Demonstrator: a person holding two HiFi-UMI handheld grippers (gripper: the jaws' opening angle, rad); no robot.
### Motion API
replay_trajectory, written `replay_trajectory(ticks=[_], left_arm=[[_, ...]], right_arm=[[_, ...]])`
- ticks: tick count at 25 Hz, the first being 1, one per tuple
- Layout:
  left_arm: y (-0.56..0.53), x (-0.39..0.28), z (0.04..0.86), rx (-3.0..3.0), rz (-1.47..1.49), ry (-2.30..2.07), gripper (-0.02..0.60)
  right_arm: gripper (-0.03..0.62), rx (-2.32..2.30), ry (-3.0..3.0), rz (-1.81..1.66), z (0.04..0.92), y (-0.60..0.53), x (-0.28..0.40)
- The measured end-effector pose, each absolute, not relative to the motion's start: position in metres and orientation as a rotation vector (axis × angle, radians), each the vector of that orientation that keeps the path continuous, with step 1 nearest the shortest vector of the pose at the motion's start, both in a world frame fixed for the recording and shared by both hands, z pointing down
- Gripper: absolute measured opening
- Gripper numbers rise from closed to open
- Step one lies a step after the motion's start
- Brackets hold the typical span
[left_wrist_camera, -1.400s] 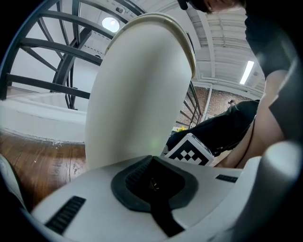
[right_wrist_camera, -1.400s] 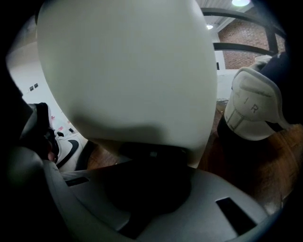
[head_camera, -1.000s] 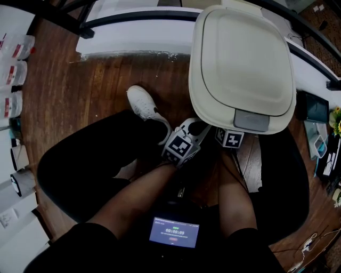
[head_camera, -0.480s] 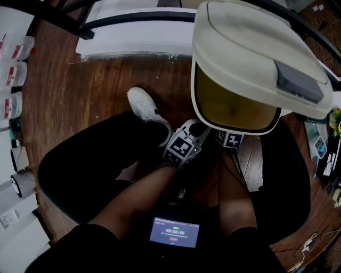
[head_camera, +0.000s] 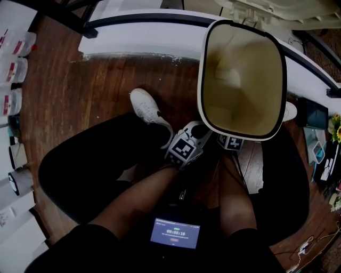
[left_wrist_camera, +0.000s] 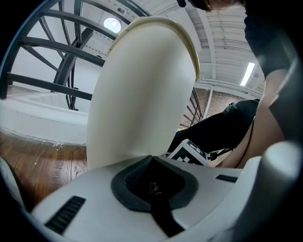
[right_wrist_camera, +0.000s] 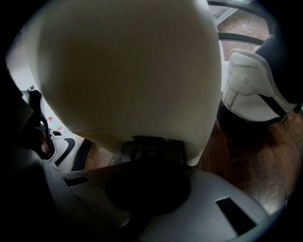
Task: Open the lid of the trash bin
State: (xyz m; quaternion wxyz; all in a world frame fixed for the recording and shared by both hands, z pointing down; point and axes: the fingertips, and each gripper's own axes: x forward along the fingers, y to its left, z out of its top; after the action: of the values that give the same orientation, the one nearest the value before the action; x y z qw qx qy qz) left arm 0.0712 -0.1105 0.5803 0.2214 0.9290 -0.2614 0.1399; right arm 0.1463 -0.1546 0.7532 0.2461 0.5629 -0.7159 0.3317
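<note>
The cream trash bin (head_camera: 242,80) stands open on the wooden floor, its dark-rimmed mouth facing up and its inside bare. Its lid (head_camera: 277,9) is tipped back at the top edge of the head view. Both grippers sit low at the bin's near foot: the left gripper (head_camera: 184,146) beside it, the right gripper (head_camera: 230,142) tucked under the rim. In the left gripper view the shut jaws (left_wrist_camera: 151,163) point at the bin's side (left_wrist_camera: 142,94). The right gripper (right_wrist_camera: 149,177), also shut, rests against a grey pedal (right_wrist_camera: 151,147) at the bin's base (right_wrist_camera: 128,71).
The person's white shoes flank the bin, one at the left (head_camera: 146,109) and one at the right (right_wrist_camera: 251,90). A white curved base (head_camera: 144,32) with black railing runs behind. Bottles (head_camera: 10,69) line the left edge. A small screen (head_camera: 175,233) sits on the person's lap.
The lid has swung up from flat shut, through half raised, to fully tipped back, exposing the bin's inside. Both grippers have stayed at the bin's foot.
</note>
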Motion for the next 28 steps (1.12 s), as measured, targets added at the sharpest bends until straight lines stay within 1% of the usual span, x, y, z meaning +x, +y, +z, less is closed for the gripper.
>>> replay_trajectory(ticks=[28], left_arm=[[-0.105, 0.072, 0.587, 2.562, 0.422, -0.716, 0.038]], right_arm=[[0.014, 1.491, -1.963, 1.104, 0.737, -0.144, 0.121]])
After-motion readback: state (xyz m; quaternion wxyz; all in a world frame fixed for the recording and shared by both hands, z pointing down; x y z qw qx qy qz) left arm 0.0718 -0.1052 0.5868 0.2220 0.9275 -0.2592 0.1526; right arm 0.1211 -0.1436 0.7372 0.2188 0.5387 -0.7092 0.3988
